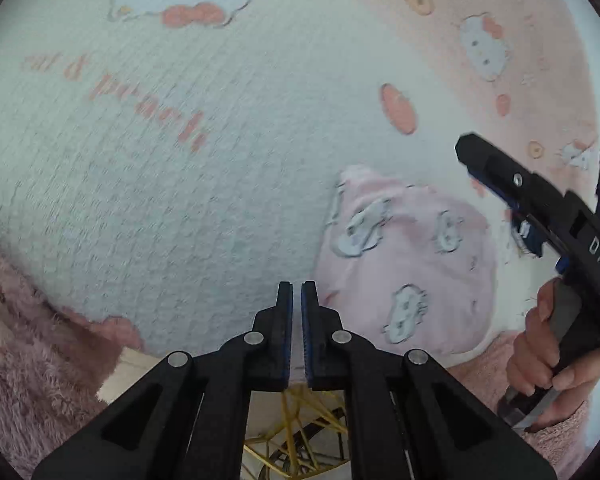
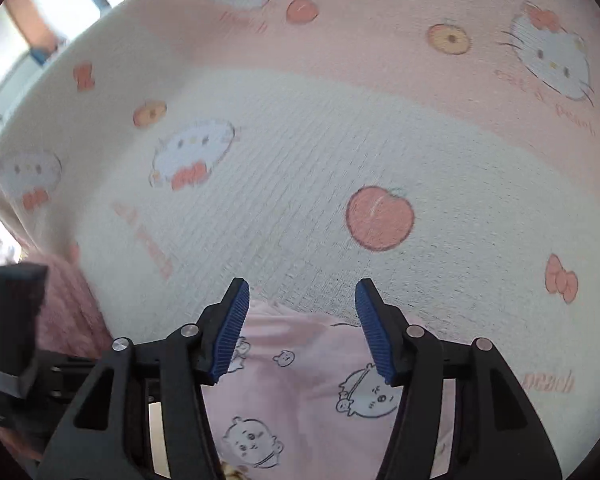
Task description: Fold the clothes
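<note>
Left gripper [image 1: 297, 292]: jaws pressed together, nothing between them, above the quilted cartoon-print blanket [image 1: 172, 168]. Right gripper [image 2: 300, 300]: jaws spread, empty, over the near edge of the pink garment [image 2: 312, 396]. The garment lies bunched on the blanket, right of the left gripper and beneath the right one.

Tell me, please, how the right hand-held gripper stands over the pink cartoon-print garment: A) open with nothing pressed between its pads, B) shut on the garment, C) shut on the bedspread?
A: the right hand-held gripper has its blue pads wide apart above the pink cartoon-print garment, not pressing it.
</note>
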A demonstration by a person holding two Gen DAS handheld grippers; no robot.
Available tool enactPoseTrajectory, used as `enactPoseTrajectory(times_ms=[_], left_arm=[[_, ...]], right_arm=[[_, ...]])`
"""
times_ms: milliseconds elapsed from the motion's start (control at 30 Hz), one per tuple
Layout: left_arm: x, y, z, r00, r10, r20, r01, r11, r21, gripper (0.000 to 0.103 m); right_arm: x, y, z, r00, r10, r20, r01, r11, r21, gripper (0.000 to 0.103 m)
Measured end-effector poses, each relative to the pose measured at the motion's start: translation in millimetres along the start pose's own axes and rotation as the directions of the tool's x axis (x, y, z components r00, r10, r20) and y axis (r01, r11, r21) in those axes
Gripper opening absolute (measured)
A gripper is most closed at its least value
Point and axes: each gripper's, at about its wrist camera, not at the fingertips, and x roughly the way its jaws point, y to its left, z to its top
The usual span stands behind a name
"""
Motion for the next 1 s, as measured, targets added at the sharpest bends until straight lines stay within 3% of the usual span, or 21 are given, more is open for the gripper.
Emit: enactPoseTrajectory(times_ms=[67, 100, 167, 200, 233, 267, 300, 333, 367, 500, 533, 567, 633, 700, 767, 800, 900, 933, 1000], left_arm=[[1.0, -16.9, 7.7, 0.999, -0.046, 0.016, 0.045, 0.996, 0.077, 0.006], [2.2, -25.2, 11.4, 0.998, -0.066, 0.022, 0.063, 0.991, 0.117, 0.006], [12.5, -39.8, 17.7, 0.998, -0.063, 0.018, 0.058, 0.979, 0.198, 0.006], [21.9, -43.2, 21.0, 1.000, -0.028, 0.000, 0.027, 0.976, 0.217, 0.006], [32.3, -50.3, 26.4, 0.999, 0.030, -0.024, -0.024, 0.976, 0.216, 0.006], [32.9, -48.4, 29.7, 0.999, 0.033, -0.027, -0.027, 0.979, 0.200, 0.003], [25.0, -41.1, 29.4, 0.999, 0.037, -0.002, -0.036, 0.985, 0.169, 0.003], [17.2, -33.7, 29.2, 0.999, 0.040, 0.022, -0.043, 0.990, 0.138, 0.003], [10.4, -27.8, 28.6, 0.998, 0.044, 0.044, -0.049, 0.992, 0.114, 0.005], [9.9, -40.8, 15.3, 0.999, 0.005, 0.051, -0.015, 0.980, 0.197, 0.010], [12.4, -46.8, 11.0, 0.999, -0.015, 0.046, 0.004, 0.977, 0.215, 0.020], [14.0, -55.2, 5.8, 0.999, -0.003, 0.049, -0.010, 0.965, 0.261, 0.027], [17.8, -72.6, -3.9, 0.998, 0.026, 0.059, -0.045, 0.936, 0.348, 0.028], [27.8, -93.5, -3.2, 0.988, 0.125, 0.086, -0.149, 0.909, 0.389, 0.028], [28.8, -77.9, -4.6, 0.974, 0.216, 0.075, -0.228, 0.899, 0.373, 0.031], [25.1, -69.2, -4.5, 0.979, 0.193, 0.070, -0.206, 0.918, 0.340, 0.031], [15.4, -65.6, -3.7, 0.941, 0.310, 0.138, -0.337, 0.899, 0.279, 0.033], [9.7, -64.6, -4.6, 0.941, 0.298, 0.161, -0.333, 0.901, 0.277, 0.033], [1.6, -67.2, -6.2, 0.978, 0.147, 0.145, -0.183, 0.943, 0.277, 0.033]], right_arm=[[-22.5, -12.3, -6.1, 0.999, 0.013, 0.034, -0.016, 0.997, 0.072, 0.058], [-27.4, -13.9, -13.4, 1.000, -0.018, 0.025, 0.016, 0.997, 0.074, 0.058], [-27.8, -17.5, -34.3, 0.996, -0.087, -0.007, 0.087, 0.994, 0.060, 0.058], [-25.2, -20.8, -45.5, 0.993, -0.117, -0.027, 0.119, 0.992, 0.052, 0.058], [-16.1, -26.5, -54.7, 0.989, -0.138, -0.059, 0.140, 0.989, 0.044, 0.055], [-9.6, -32.3, -63.2, 0.985, -0.153, -0.083, 0.156, 0.987, 0.036, 0.052], [-14.1, -38.5, -68.6, 0.986, -0.145, -0.076, 0.148, 0.989, 0.029, 0.040], [-19.6, -44.8, -72.6, 0.988, -0.136, -0.069, 0.138, 0.990, 0.029, 0.037], [-30.5, -52.0, -70.7, 0.991, -0.124, -0.059, 0.127, 0.990, 0.058, 0.037], [-72.5, -53.9, -64.0, 0.981, -0.189, 0.033, 0.187, 0.980, 0.064, 0.051], [-76.4, -47.5, -64.6, 0.982, -0.185, 0.044, 0.183, 0.982, 0.038, 0.055], [-78.8, -40.7, -65.7, 0.983, -0.177, 0.050, 0.176, 0.984, 0.011, 0.055], [-67.6, -24.9, -75.3, 0.993, -0.121, 0.012, 0.121, 0.992, -0.038, 0.054], [-50.9, -19.7, -87.4, 0.992, -0.121, -0.027, 0.118, 0.989, -0.084, 0.054], [-39.3, -20.1, -98.2, 0.987, -0.157, -0.040, 0.151, 0.980, -0.131, 0.052], [-43.0, -25.0, -97.8, 0.982, -0.186, -0.028, 0.181, 0.976, -0.125, 0.051], [-64.5, -43.7, -95.1, 0.964, -0.263, 0.039, 0.264, 0.964, -0.017, 0.056], [-72.8, -49.3, -94.4, 0.957, -0.284, 0.061, 0.283, 0.959, 0.023, 0.056], [-87.0, -49.1, -96.9, 0.958, -0.271, 0.094, 0.269, 0.962, 0.036, 0.058]])
